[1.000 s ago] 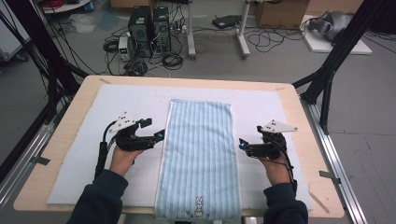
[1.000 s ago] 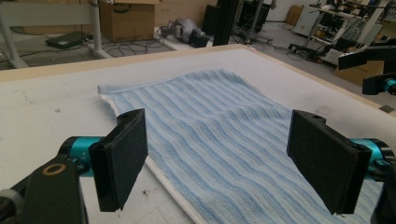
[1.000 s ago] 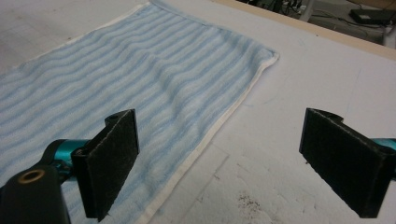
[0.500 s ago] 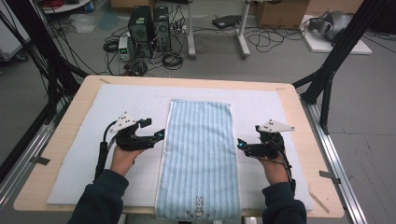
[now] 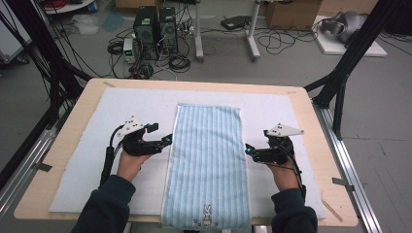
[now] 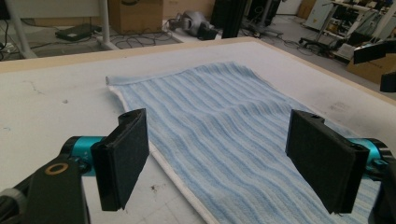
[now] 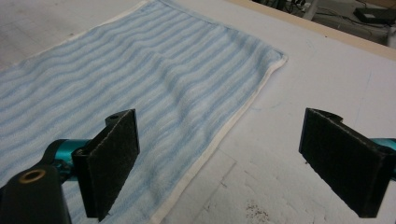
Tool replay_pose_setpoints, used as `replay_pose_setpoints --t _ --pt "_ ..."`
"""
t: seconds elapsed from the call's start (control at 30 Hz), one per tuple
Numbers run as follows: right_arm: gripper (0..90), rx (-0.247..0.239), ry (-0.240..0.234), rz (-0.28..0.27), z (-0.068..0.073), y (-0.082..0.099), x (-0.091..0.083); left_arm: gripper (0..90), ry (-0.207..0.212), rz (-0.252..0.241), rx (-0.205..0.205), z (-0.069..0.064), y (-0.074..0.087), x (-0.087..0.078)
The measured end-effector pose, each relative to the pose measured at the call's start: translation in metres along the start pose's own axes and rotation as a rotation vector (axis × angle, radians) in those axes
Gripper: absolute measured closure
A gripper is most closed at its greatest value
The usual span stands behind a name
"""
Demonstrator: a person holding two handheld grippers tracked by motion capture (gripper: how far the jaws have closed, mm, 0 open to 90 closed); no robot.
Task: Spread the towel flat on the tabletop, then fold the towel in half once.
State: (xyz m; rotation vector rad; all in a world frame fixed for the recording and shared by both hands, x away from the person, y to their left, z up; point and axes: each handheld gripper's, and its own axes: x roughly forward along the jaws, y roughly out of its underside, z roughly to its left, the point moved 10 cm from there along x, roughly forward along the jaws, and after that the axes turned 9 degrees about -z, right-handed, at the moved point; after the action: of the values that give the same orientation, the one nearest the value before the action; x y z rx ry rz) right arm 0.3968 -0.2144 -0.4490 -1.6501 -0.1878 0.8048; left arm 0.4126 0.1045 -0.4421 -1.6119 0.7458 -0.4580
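A light blue striped towel lies flat down the middle of the table, a small rabbit print near its front end. My left gripper hovers at the towel's left edge, jaws wide open. In the left gripper view the towel runs between the two black pads, its white hem under the left pad. My right gripper sits at the towel's right edge, also open. The right gripper view has the towel's hem passing between its pads, with the far corner ahead.
A white mat covers the wooden table. Black frame legs stand at the right rear corner and more at the left. Computers and cables lie on the floor beyond the table.
My right gripper has shifted left, closer to the towel's right edge. The left gripper has barely moved.
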Motion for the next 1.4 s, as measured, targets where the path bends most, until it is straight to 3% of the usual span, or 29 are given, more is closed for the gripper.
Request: replay_pose_setpoints --t 0.33,0.83,0.97,1.13,1.3,1.4 --pt "11.3 0.048 -0.005 0.017 -0.006 -0.001 0.013 20.9 -0.003 0.022 -0.027 0.008 -0.004 0.015" --pt "17.1 0.09 -0.026 0.088 -0.02 -0.023 0.064 21.1 -0.023 0.045 -0.063 0.022 -0.012 0.047" --pt "24.1 0.1 -0.03 0.088 -0.027 -0.024 0.075 21.7 -0.04 0.079 -0.065 0.029 -0.007 0.056" --pt "27.6 0.147 -0.008 0.148 -0.037 -0.006 0.088 23.9 -0.073 0.1 -0.078 0.041 -0.003 0.068" --pt "32.3 0.156 0.018 0.179 -0.044 0.004 0.098 26.2 -0.109 0.165 -0.088 0.052 0.009 0.082" --pt "33.7 0.15 0.025 0.201 -0.045 0.003 0.105 28.3 -0.109 0.216 -0.056 0.052 0.016 0.093"
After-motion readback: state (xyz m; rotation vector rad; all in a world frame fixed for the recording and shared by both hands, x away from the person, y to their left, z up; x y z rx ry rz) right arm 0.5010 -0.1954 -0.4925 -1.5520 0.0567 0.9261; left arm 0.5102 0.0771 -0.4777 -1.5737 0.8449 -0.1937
